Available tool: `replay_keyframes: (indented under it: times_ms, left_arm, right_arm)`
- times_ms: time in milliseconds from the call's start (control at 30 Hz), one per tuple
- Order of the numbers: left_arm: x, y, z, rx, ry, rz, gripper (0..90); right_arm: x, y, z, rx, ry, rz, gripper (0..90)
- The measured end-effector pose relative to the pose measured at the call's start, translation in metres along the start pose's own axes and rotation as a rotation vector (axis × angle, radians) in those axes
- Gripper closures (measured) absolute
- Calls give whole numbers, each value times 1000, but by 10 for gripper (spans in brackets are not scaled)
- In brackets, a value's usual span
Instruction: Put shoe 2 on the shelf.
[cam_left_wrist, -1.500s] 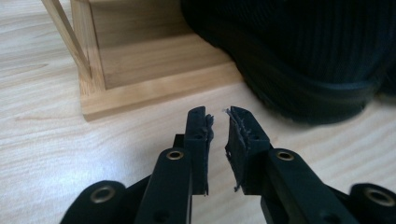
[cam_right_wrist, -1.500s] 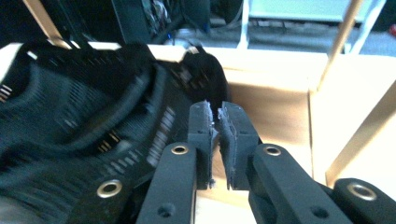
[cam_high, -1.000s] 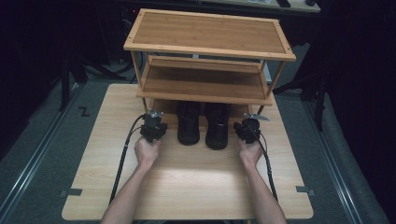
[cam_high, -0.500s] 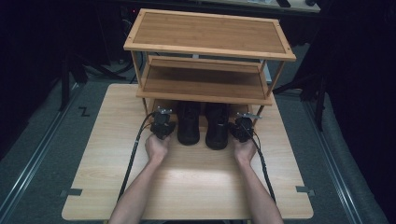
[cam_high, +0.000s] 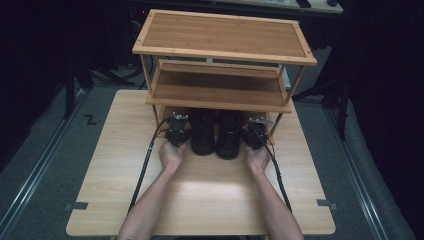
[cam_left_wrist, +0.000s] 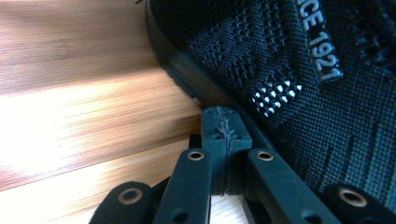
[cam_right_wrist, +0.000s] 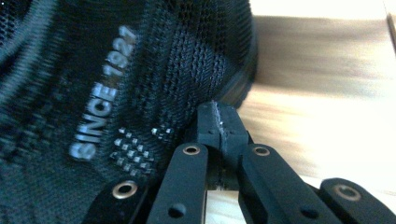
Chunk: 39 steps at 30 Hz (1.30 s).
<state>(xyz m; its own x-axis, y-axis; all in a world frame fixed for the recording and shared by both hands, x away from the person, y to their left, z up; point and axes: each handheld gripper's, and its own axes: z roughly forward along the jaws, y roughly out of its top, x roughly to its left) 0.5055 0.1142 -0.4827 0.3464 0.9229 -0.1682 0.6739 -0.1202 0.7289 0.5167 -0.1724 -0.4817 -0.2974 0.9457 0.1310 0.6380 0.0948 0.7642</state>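
Two black knit shoes stand side by side on the wooden table (cam_high: 210, 200), toes under the bamboo rack's (cam_high: 220, 95) lower shelf. My left gripper (cam_high: 178, 129) sits against the outer side of the left shoe (cam_high: 202, 137). My right gripper (cam_high: 253, 131) sits against the outer side of the right shoe (cam_high: 230, 141). In the left gripper view the jaws are shut with nothing between them, and the left gripper's tip (cam_left_wrist: 223, 122) touches the left shoe's (cam_left_wrist: 289, 70) sole edge. In the right gripper view the right gripper (cam_right_wrist: 218, 122) is shut and empty too, its tip against the right shoe's (cam_right_wrist: 116, 70) side.
The rack has two shelves, both bare, and its legs stand just outside each gripper. A cable trails back from each gripper along the forearms. Open tabletop lies between the person's arms and the front edge.
Both hands moved inward toward each other, bringing the grippers up against the outer sides of the shoes. The shoes and rack stay where they were.
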Motion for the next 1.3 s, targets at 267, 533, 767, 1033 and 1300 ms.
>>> replay_keyframes:
  times_ms: [267,533,767,1033,1300]
  left_arm:
    - [1,4,2,-2,-6,-5,900]
    - [3,3,4,-1,2,-2,900]
    - [6,-1,-6,-11,25,16,761]
    - [6,-4,-27,-55,50,56,612]
    - [8,-12,-45,-78,43,76,508]
  right_arm:
    - [2,4,4,-7,0,27,900]
    - [0,3,7,-11,0,27,897]
    - [-4,0,-1,-22,-13,11,771]
    - [-11,-3,-25,-41,-10,-41,652]
    - [-21,-11,-46,-59,29,-66,551]
